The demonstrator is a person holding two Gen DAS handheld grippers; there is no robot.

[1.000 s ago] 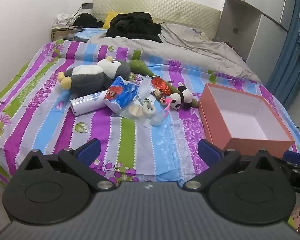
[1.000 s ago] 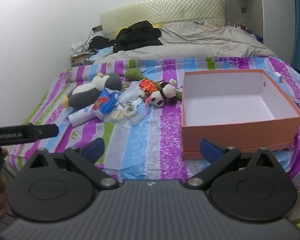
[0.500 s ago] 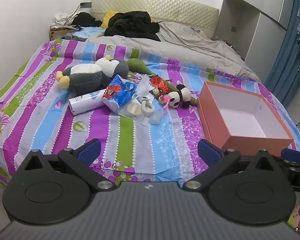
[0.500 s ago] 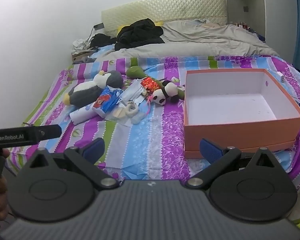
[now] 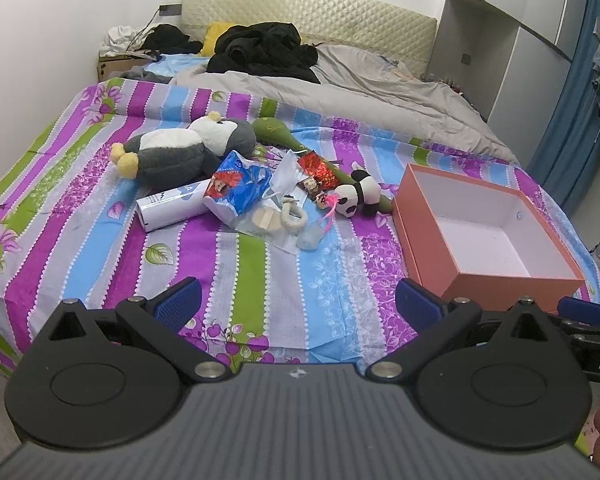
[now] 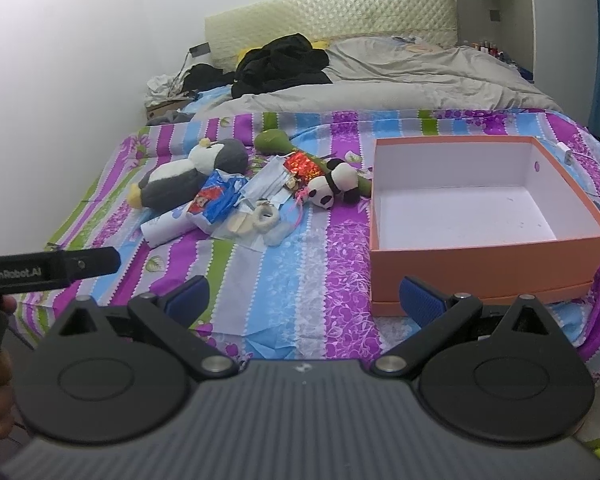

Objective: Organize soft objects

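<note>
A grey and white plush penguin (image 5: 180, 150) (image 6: 188, 174) lies on the striped bedspread at the left. Beside it is a heap with a blue snack bag (image 5: 236, 186), face masks (image 6: 266, 184), a white tube (image 5: 172, 206) and a small plush panda (image 5: 358, 196) (image 6: 334, 186) resting on a green plush (image 5: 278, 134). An open orange box (image 5: 416, 240) (image 6: 480, 264), white inside and holding nothing, sits on the right. My left gripper (image 5: 296, 304) and my right gripper (image 6: 304, 298) both hover open over the bed's near edge, well short of the heap.
Black clothes (image 5: 264, 50) and a grey duvet (image 5: 372, 84) cover the far half of the bed, below a padded headboard (image 5: 308, 12). A cardboard box (image 5: 114, 66) stands at the far left corner. A wardrobe (image 5: 500, 40) and blue curtain (image 5: 580, 92) line the right side.
Both grippers have pulled back and risen slightly, so the bed and box look a little farther away. Nothing on the bed has moved and both stay open.
</note>
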